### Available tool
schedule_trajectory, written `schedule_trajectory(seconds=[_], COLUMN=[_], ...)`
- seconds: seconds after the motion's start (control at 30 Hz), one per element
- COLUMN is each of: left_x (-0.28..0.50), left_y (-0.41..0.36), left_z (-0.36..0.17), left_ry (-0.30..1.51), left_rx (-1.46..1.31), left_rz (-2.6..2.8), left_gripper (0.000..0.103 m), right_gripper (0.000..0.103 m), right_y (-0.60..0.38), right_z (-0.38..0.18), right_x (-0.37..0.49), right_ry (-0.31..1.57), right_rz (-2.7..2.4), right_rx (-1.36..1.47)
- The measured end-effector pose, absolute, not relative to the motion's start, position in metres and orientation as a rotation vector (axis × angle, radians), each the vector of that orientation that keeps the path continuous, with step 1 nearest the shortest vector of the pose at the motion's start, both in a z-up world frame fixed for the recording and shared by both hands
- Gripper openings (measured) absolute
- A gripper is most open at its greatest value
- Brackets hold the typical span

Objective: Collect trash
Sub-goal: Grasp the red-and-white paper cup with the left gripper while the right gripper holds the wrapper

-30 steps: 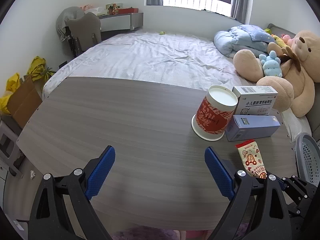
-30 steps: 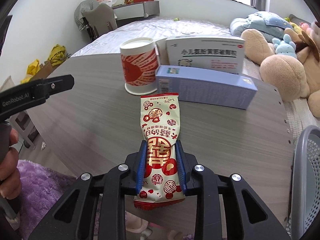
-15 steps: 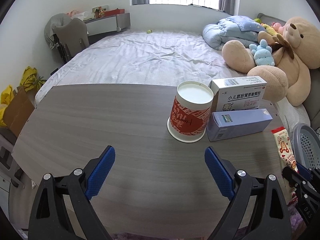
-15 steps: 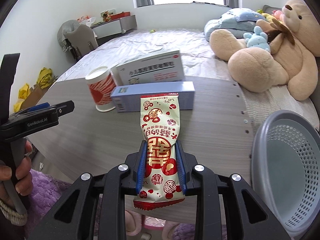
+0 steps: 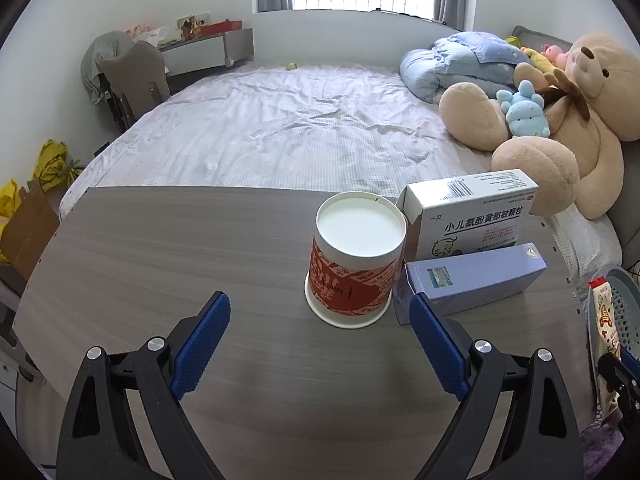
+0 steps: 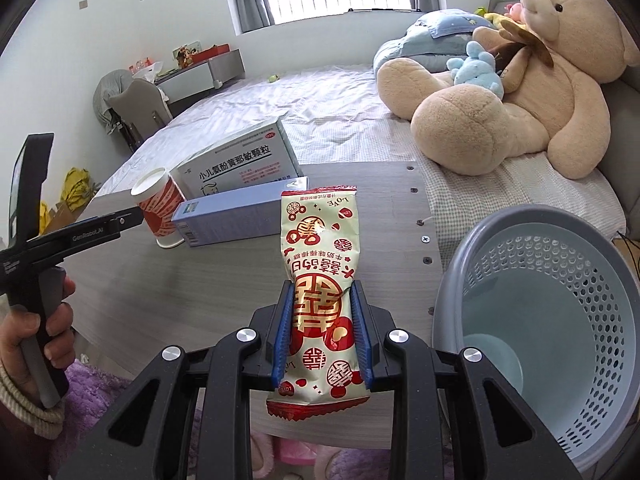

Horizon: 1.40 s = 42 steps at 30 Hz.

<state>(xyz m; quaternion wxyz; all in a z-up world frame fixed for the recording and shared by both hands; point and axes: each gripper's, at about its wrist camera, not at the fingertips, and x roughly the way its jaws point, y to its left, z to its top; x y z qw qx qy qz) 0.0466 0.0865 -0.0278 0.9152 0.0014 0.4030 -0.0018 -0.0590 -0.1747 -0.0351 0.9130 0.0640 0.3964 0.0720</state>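
My right gripper (image 6: pixel 322 300) is shut on a cream and red snack wrapper (image 6: pixel 320 248), held above the table's right end beside the grey basket (image 6: pixel 532 224). The wrapper (image 5: pixel 606 320) also shows at the far right of the left wrist view. My left gripper (image 5: pixel 318 312) stands open over the table, just short of a red and white paper cup (image 5: pixel 354 268) standing upside down. A pale blue box (image 5: pixel 476 280) lies right of the cup, and a white medicine box (image 5: pixel 476 216) stands behind it. The cup (image 6: pixel 158 208) and both boxes also appear in the right wrist view.
The grey wooden table (image 5: pixel 160 260) stands against a bed (image 5: pixel 300 128) with a big teddy bear (image 6: pixel 520 92) and pillows. A person's hand (image 6: pixel 32 340) holds the left gripper's handle. Purple rug and slippers lie below the table's near edge. Cardboard and yellow bags sit at far left.
My right gripper has swung right with the wrapper, bringing the basket well into view. My left gripper has moved toward the cup, which now sits between its fingers' line.
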Motion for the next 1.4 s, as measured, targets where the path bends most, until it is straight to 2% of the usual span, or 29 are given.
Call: schedule_trajectory(seconds=[0.83,1.33,1.4], left_x=[0.074,0.098,0.1], left_y=[0.105,0.091,0.093], left_z=[-0.038,-0.047,-0.048], left_ry=[0.811,0.817,0.815], left_rx=[-0.051,-0.058,-0.069], left_rz=[0.055,0.03,0.031], left_gripper=[0.089,0.089,0.086], right_gripper=[0.027,0.028,0.028], right_y=[-0.198,-0.199,-0.2], right_z=[-0.047,-0.049,-0.049], right_x=[-0.056,-0.054,-0.054], right_ry=[0.829,0.842,0.843], right_rz=[0.135,0.139,0.14], right_rx=[0.211,0.212,0.214])
